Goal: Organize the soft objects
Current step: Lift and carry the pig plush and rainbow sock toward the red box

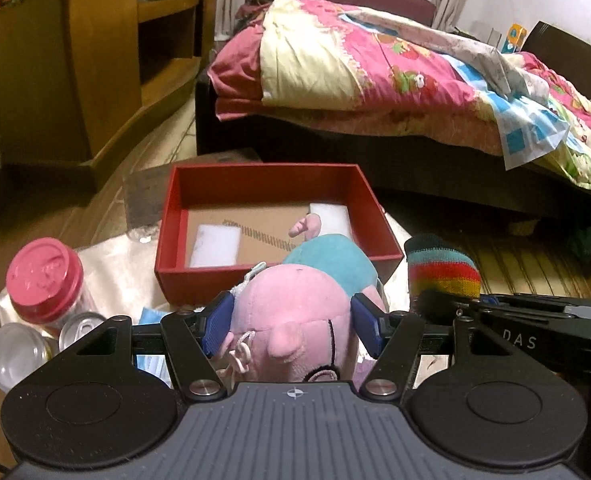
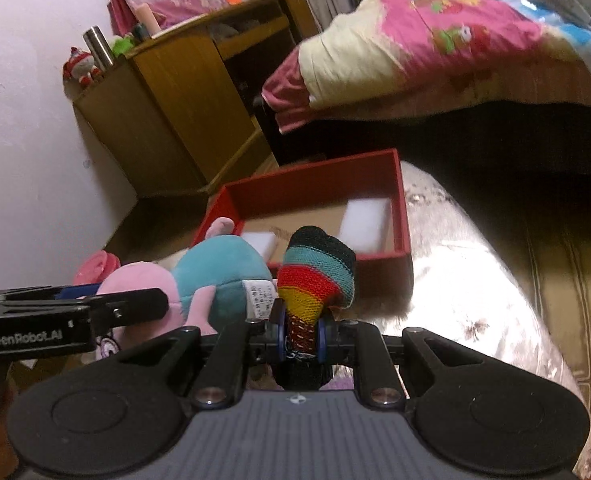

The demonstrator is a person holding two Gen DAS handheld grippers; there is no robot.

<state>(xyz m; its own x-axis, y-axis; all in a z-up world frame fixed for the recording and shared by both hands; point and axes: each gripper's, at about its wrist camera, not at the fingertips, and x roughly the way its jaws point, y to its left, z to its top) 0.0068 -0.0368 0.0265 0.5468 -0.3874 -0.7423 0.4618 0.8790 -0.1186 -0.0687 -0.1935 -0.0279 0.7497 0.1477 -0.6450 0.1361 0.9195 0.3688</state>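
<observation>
We find the left tongs (image 1: 291,328) pinching the pig toy (image 1: 295,320) and the right tongs (image 2: 301,336) pinching the striped sock (image 2: 315,272), both short of the red box (image 1: 175,276); we advise clearing its near wall before releasing.

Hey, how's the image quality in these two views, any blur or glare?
Left wrist view: sharp, dim warm light, fisheye bending the cabinet. Right wrist view: bedding motion-blurred, glare on the shiny cloth, striped sock crisp.
</observation>
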